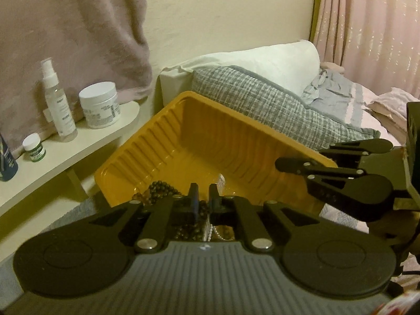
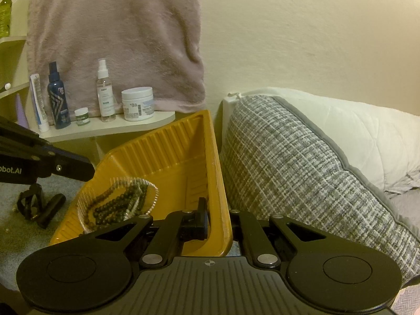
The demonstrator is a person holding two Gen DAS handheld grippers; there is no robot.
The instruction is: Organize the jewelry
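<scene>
A yellow ribbed tray point(image 1: 168, 131) point(image 2: 168, 152) is held tilted above the floor. My right gripper point(image 2: 218, 211) point(image 1: 302, 157) is shut on the tray's right wall, one finger inside and the other hidden behind the wall. Inside the tray lies a clear plastic dish point(image 2: 153, 191) with dark bead strings point(image 2: 115, 206) point(image 1: 160, 191). A strand of white pearls point(image 1: 216, 229) shows under my left gripper. My left gripper point(image 1: 204, 187) point(image 2: 88, 170) hovers over the tray's low end, its jaws a narrow gap apart with nothing pressed between the pads.
A cream shelf point(image 1: 78, 152) at the left carries a spray bottle point(image 1: 56, 99), a white jar point(image 1: 99, 105) and small containers. A grey woven pillow point(image 2: 302, 173) and a white pillow point(image 1: 275, 60) lie to the right. Black items point(image 2: 39, 206) lie on the grey carpet.
</scene>
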